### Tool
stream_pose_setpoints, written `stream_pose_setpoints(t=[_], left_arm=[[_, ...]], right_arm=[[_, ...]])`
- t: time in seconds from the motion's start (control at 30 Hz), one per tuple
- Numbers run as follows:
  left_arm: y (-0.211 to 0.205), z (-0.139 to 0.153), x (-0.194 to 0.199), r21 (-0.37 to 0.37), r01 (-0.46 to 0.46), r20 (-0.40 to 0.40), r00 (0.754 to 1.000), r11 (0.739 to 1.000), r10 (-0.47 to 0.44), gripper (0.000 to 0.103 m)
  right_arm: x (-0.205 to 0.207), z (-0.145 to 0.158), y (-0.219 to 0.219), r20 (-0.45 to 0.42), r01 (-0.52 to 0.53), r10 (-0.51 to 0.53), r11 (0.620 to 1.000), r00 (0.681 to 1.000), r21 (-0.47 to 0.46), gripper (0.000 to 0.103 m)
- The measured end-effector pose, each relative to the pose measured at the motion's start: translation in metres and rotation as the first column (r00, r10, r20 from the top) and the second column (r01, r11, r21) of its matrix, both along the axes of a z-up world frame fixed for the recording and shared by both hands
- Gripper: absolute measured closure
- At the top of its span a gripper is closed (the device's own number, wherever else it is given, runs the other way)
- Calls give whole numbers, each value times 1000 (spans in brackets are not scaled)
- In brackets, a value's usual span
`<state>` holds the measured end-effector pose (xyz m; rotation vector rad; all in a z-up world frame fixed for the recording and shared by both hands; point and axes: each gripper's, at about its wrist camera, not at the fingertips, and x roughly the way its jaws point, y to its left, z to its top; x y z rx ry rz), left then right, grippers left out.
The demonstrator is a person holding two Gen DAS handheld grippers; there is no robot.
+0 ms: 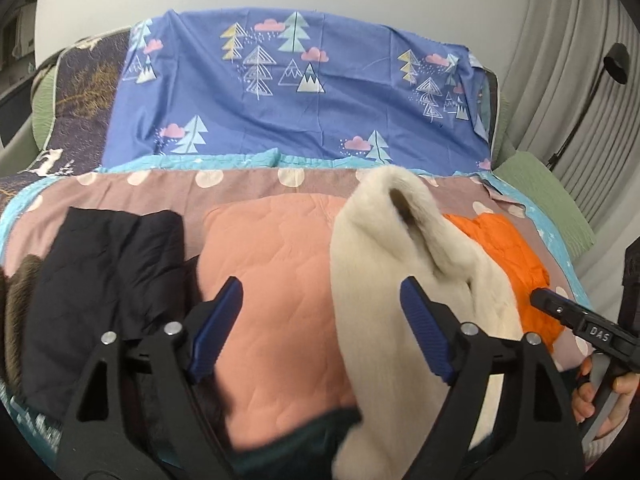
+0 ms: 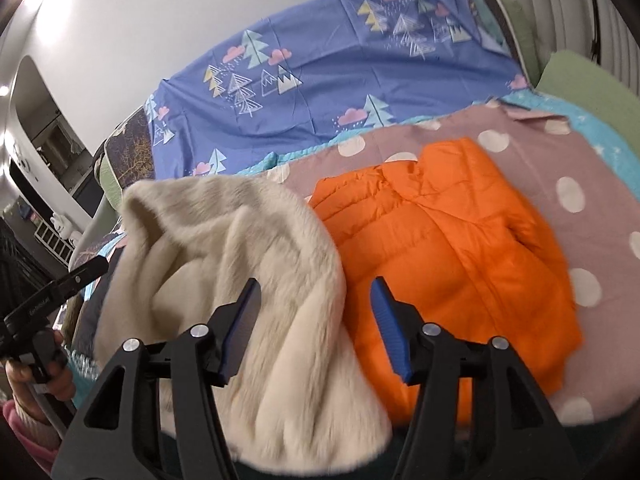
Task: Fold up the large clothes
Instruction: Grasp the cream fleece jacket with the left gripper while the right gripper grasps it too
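Note:
A cream furry coat (image 1: 404, 256) lies bunched on the bed, also in the right wrist view (image 2: 224, 248). An orange puffer jacket (image 2: 448, 256) lies folded to its right, partly under it (image 1: 516, 256). A pink quilted garment (image 1: 276, 276) lies left of the coat, and a black garment (image 1: 100, 272) further left. My left gripper (image 1: 322, 292) is open above the pink garment and the coat's edge. My right gripper (image 2: 316, 292) is open above the seam between coat and orange jacket. Neither holds anything.
A mauve sheet with white dots (image 2: 560, 152) covers the bed. A blue tree-print sheet (image 1: 296, 92) drapes the backrest. Green cushions (image 1: 560, 196) sit at the right, a pleated curtain (image 1: 568, 60) beyond. The other gripper shows at the right edge (image 1: 576, 316) and left edge (image 2: 60, 284).

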<state>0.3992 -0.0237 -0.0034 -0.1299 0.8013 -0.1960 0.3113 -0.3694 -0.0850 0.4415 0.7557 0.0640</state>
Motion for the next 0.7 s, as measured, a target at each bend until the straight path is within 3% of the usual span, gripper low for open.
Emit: stream_pose_setpoints(t=[0.07, 0.23, 0.3, 0.33, 0.37, 0.4, 0.43, 0.47, 0.57, 0.7], left_arm=[[1, -8, 18, -31, 1, -13, 1000, 1000, -1, 18], [-4, -28, 52, -58, 13, -56, 998, 998, -16, 18], [-11, -32, 62, -48, 33, -55, 998, 998, -36, 29], [-14, -34, 66, -48, 45, -59, 997, 998, -47, 44], [-17, -35, 69, -52, 55, -66, 996, 997, -59, 63], [-22, -37, 71, -64, 78, -77, 994, 995, -83, 73], [-26, -37, 71, -57, 91, -77, 992, 994, -96, 79], [-30, -35, 69, -37, 101, -55, 993, 994, -103, 85], [-32, -22, 59, -24, 120, 13, 993, 993, -119, 90], [-26, 22, 27, -63, 174, 157, 974, 983, -163, 92]], right_arm=[[17, -8, -5, -16, -14, 15, 999, 1000, 50, 34], [55, -15, -10, -32, -52, 57, 989, 998, 135, 33], [68, -17, -6, -55, -80, 89, 985, 995, 153, 33], [74, -18, -2, -64, -91, 102, 984, 993, 152, 34], [76, -18, 0, -65, -109, 120, 982, 991, 152, 48], [79, -17, 3, -67, -127, 138, 980, 988, 153, 63], [80, -16, 5, -67, -126, 138, 980, 988, 153, 88], [79, -15, 4, -61, -116, 127, 982, 990, 148, 94], [66, 4, 1, 12, -105, 105, 985, 994, 137, 100], [27, 50, -6, 195, -185, 150, 967, 969, 177, 103]])
